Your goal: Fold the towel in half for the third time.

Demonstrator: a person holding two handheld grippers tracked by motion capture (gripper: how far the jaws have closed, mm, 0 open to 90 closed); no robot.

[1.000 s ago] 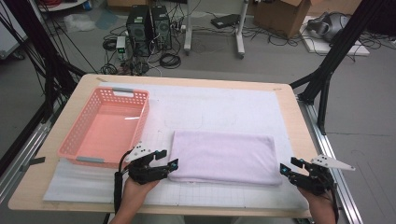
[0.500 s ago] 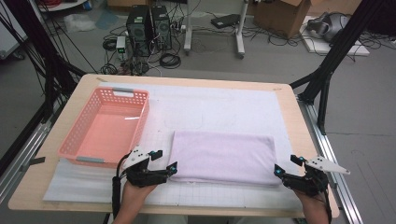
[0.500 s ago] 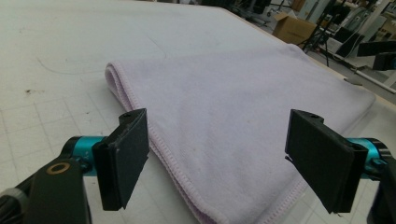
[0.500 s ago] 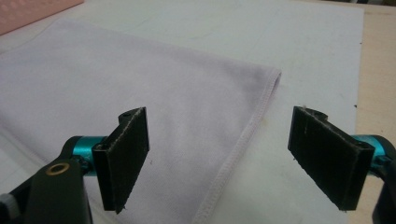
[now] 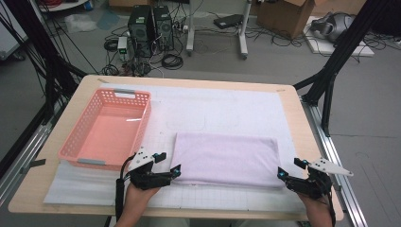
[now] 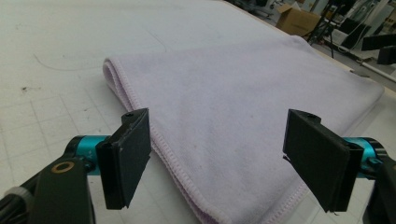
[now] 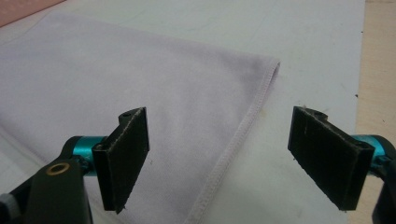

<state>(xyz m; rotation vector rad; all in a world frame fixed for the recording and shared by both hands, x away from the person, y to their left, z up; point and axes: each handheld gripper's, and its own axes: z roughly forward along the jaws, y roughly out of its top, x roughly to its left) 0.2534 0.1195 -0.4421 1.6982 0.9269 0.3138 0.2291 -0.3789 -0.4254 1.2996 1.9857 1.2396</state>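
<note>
The purple towel point(image 5: 226, 159) lies flat, its long side running left to right across the table. The left gripper point(image 5: 166, 164) and the right gripper point(image 5: 290, 168) have just opened wide at its two near corners, holding nothing.

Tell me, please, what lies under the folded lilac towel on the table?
The folded towel rests on a white gridded mat that covers most of the wooden table. Whatever might sit beneath or between its layers is covered by the cloth.
</note>
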